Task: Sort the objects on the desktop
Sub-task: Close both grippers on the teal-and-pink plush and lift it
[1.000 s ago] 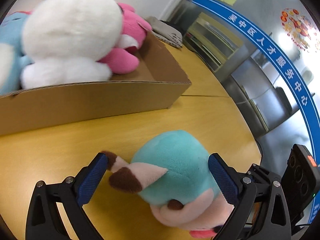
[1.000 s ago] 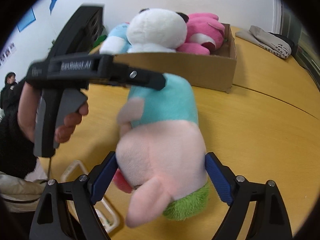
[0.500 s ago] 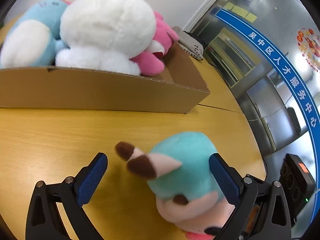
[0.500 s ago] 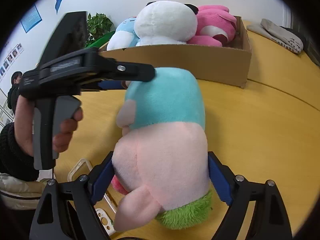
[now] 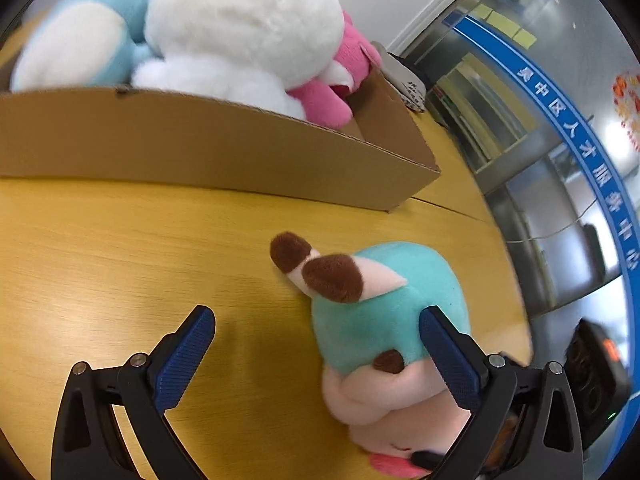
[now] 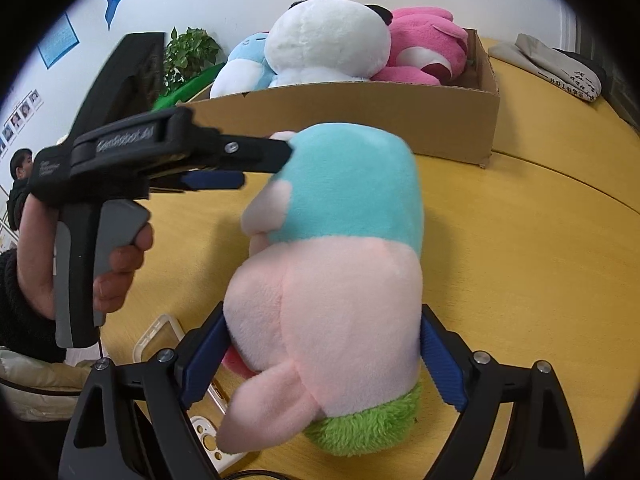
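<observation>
Right gripper (image 6: 322, 354) has its blue pads squeezed onto the pink lower half of the teal-and-pink plush toy (image 6: 340, 248), one pad on each side, so that's the one doing the carrying. Left gripper (image 5: 316, 350) is spread wide and grabbing nothing; its right pad sits just beside or maybe touching the teal back of the toy (image 5: 384, 320), its left pad hangs over bare wooden table (image 5: 120, 248). From the right wrist view the plush looks lifted or tipped up off the table, but I can't say for sure it's fully clear. Cardboard box (image 6: 360, 120) is right behind it, already stuffed with a white panda plush (image 6: 328, 40), a pink bear plush (image 6: 428, 48) and a light blue plush (image 6: 244, 72). My take: grip is low on a floppy toy, so the teal end could flop over. I'd raise it above the box's near wall before going forward, aim for the open corner by the pink bear, and pull the left one out of the way. Phone case (image 6: 160, 340) is lying near the table's edge, don't snag it.
</observation>
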`<control>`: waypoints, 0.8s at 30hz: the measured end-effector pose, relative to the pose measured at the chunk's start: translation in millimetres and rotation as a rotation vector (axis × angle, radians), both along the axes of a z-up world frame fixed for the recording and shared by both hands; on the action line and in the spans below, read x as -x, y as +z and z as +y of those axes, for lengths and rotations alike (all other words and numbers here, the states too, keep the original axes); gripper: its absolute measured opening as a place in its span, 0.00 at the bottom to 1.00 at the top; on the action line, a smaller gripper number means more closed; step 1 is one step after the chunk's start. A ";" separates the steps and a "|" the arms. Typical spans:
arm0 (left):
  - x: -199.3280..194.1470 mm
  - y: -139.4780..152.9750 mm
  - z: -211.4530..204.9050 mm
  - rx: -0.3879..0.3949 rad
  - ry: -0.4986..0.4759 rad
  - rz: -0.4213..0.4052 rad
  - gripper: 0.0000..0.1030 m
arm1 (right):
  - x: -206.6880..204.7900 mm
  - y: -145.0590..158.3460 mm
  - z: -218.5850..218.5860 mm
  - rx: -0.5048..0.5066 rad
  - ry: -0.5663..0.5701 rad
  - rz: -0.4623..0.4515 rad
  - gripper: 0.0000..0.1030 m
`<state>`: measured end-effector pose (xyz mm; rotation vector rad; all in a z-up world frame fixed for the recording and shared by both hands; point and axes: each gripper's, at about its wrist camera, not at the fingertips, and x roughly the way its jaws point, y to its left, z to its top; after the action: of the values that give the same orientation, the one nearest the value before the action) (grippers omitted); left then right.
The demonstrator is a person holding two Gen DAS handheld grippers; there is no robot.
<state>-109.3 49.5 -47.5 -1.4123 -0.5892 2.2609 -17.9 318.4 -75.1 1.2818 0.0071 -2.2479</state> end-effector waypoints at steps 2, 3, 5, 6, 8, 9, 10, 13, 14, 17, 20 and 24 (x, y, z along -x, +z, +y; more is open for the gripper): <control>3.8 -4.0 -0.5 -0.063 -0.014 -0.034 1.00 | -1.2 -0.3 1.2 0.003 -0.006 -0.001 0.86; 5.6 -6.0 -0.8 -0.094 -0.022 -0.051 1.00 | -1.1 -0.5 2.5 0.009 -0.010 -0.002 0.86; 5.8 -8.5 -2.6 -0.141 -0.048 -0.072 1.00 | -1.2 -1.2 5.5 0.026 -0.012 -0.006 0.86; 6.3 -10.9 -1.4 -0.160 -0.072 -0.090 1.00 | -1.3 -1.3 6.0 0.030 -0.013 -0.006 0.85; 7.4 -16.2 1.2 -0.199 -0.114 -0.122 1.00 | -1.6 -1.8 5.6 0.031 -0.012 -0.005 0.85; 7.7 -16.3 1.4 -0.212 -0.116 -0.122 1.00 | -1.4 -2.2 4.4 0.025 -0.007 -0.004 0.85; 8.0 -16.4 1.6 -0.226 -0.119 -0.122 1.00 | -1.7 -2.0 3.7 0.020 -0.005 -0.003 0.85; 10.4 -18.5 7.6 -0.252 -0.143 -0.125 1.00 | -2.9 -2.3 2.9 0.012 -0.002 -0.001 0.85; 12.0 -20.2 11.4 -0.256 -0.158 -0.130 1.00 | -3.4 -2.5 2.6 0.011 -0.002 0.000 0.85; 15.9 -30.7 25.8 -0.271 -0.195 -0.152 0.98 | -4.3 -2.6 0.0 -0.002 -0.004 0.008 0.85; 12.4 -22.9 34.7 -0.280 -0.213 -0.123 0.81 | -5.6 -1.9 1.5 0.003 -0.030 0.017 0.83; 4.8 5.4 42.7 -0.212 -0.245 -0.035 0.74 | -8.6 1.7 10.0 0.073 -0.058 0.016 0.77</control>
<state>-114.2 92.2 -42.1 -1.3417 -0.6105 1.9269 -9.3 328.4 -73.4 1.2398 -0.1066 -2.2861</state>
